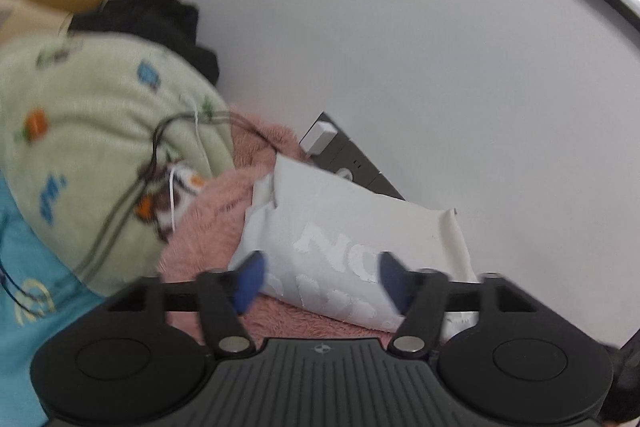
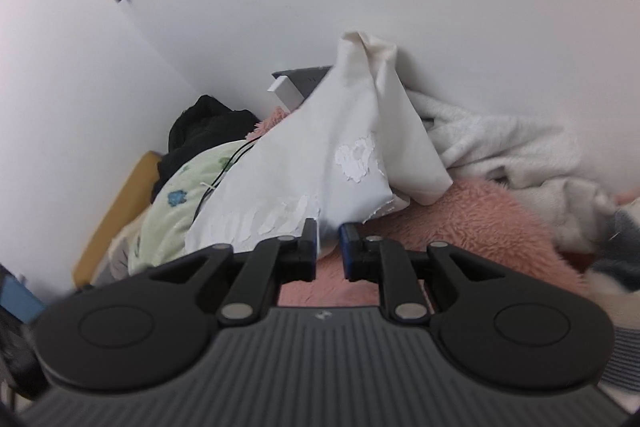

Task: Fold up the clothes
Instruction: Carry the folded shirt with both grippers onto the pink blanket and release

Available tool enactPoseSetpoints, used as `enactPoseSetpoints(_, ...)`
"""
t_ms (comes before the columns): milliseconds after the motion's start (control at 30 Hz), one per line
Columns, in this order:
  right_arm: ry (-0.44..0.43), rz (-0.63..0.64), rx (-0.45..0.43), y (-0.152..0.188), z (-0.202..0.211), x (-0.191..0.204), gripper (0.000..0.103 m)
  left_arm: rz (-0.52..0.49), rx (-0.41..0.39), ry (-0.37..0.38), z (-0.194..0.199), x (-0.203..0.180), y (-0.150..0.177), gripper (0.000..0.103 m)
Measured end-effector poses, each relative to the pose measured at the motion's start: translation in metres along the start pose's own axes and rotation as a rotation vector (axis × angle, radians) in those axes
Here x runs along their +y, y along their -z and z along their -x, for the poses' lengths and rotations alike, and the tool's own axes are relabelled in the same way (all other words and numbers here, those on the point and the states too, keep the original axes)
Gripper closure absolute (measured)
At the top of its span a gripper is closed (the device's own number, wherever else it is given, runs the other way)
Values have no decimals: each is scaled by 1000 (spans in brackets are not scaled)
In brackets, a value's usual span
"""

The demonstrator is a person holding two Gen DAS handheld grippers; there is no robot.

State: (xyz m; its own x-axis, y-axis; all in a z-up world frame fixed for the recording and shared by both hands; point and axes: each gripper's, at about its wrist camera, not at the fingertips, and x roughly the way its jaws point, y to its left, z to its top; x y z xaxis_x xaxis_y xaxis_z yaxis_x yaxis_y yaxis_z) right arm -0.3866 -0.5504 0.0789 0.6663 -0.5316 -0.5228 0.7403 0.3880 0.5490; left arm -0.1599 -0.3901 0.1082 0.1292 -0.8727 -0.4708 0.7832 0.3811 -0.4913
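A white garment with cracked white lettering lies bunched on a pink fluffy blanket against the wall. My left gripper is open, its blue fingertips spread just in front of the garment's near edge, holding nothing. In the right wrist view the same white garment is lifted into a peak. My right gripper is nearly closed on the garment's lower edge, with a fold of white cloth between the blue pads.
A pale green printed quilt with dark cords across it lies left, black clothing behind it, blue fabric at lower left. A dark socket panel with a white plug is on the wall. White fleece lies at right.
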Motion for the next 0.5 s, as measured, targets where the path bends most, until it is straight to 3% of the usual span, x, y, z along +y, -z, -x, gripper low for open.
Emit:
enactPoseSetpoints(33,-11,21,-15,1,11,4,31,-45,-15,-9,9,-7,-2,15)
enactPoseSetpoints(67,-19,45,-42,1,23,8,17,-81,-36,-12,20,-14,-3,12)
enactPoseSetpoints(100,-26,69,-73,0,35,12,13,-114,-56,-15,31,-20,-3,5)
enactPoseSetpoints(133,-28,99,-97,1,46,19,14,-134,-74,-19,42,-24,-3,1)
enactPoseSetpoints(500,-62,361,-303,29,139,85,14,-327,-272,-44,155,-62,17,0)
